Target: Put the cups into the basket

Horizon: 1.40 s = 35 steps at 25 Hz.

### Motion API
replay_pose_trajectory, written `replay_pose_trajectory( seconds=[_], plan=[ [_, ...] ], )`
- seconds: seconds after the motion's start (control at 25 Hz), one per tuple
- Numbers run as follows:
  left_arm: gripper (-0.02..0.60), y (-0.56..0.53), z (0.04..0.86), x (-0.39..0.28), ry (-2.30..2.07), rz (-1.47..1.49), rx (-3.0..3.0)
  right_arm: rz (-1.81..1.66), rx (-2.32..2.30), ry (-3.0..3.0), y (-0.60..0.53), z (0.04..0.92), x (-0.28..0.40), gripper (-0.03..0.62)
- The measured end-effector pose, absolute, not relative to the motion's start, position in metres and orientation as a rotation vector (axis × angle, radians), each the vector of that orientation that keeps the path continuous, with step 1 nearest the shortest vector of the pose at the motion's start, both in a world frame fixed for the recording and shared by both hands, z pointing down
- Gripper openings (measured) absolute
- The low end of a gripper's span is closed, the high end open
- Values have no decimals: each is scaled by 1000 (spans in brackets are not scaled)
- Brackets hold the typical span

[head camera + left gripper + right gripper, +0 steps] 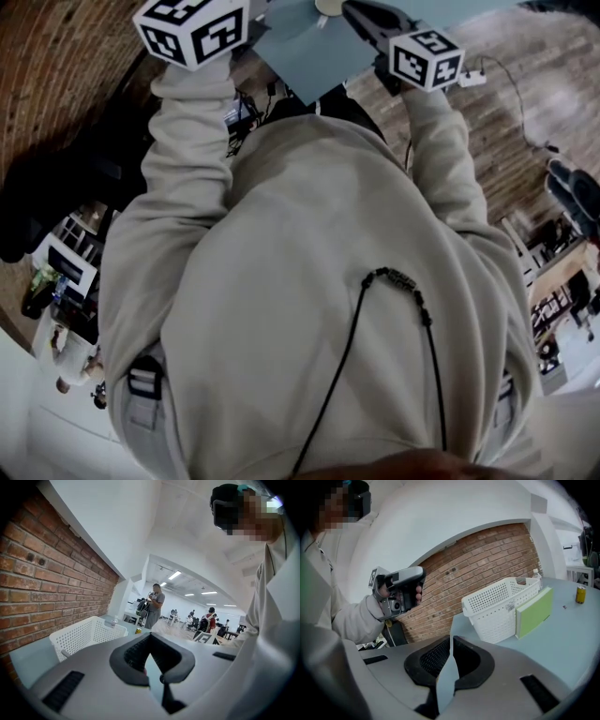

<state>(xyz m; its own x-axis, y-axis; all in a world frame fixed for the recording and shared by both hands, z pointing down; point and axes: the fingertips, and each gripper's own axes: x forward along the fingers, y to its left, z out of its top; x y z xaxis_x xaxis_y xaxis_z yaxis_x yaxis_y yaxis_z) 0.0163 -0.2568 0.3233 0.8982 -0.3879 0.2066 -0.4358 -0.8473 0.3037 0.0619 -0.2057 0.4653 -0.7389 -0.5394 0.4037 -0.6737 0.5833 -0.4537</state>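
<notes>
A white perforated basket (501, 605) stands on the blue-grey table (572, 639) against the brick wall; the left gripper view has this basket (84, 637) at lower left. No cup is clearly visible; a pale round thing (328, 7) sits at the head view's top edge. My right gripper (451, 639) is shut with nothing in it, well short of the basket. My left gripper (150, 637) has its jaw tips together and holds nothing. In the head view both marker cubes, left (192, 28) and right (427, 56), are raised in front of my chest.
A green board (534, 611) leans on the basket's near side. A yellow can (580, 594) and a clear bottle (536, 573) stand further along the table. A brick wall (478, 569) runs behind it. People (154, 603) stand in the open hall beyond.
</notes>
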Motion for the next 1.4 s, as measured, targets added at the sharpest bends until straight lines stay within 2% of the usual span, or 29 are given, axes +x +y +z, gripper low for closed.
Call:
replay_pose_trajectory(
  seconds=[0.16, 0.76, 1.4],
  plan=[
    [-2, -258, 338, 15, -631, 202, 2694, 879, 996, -2583, -199, 482, 60, 25],
    [-2, -261, 390, 9, -659, 292, 2617, 1146, 946, -2395, -177, 601, 54, 222],
    [-2, -283, 416, -14, -732, 286, 2531, 1329, 906, -2313, -194, 661, 34, 239]
  ],
)
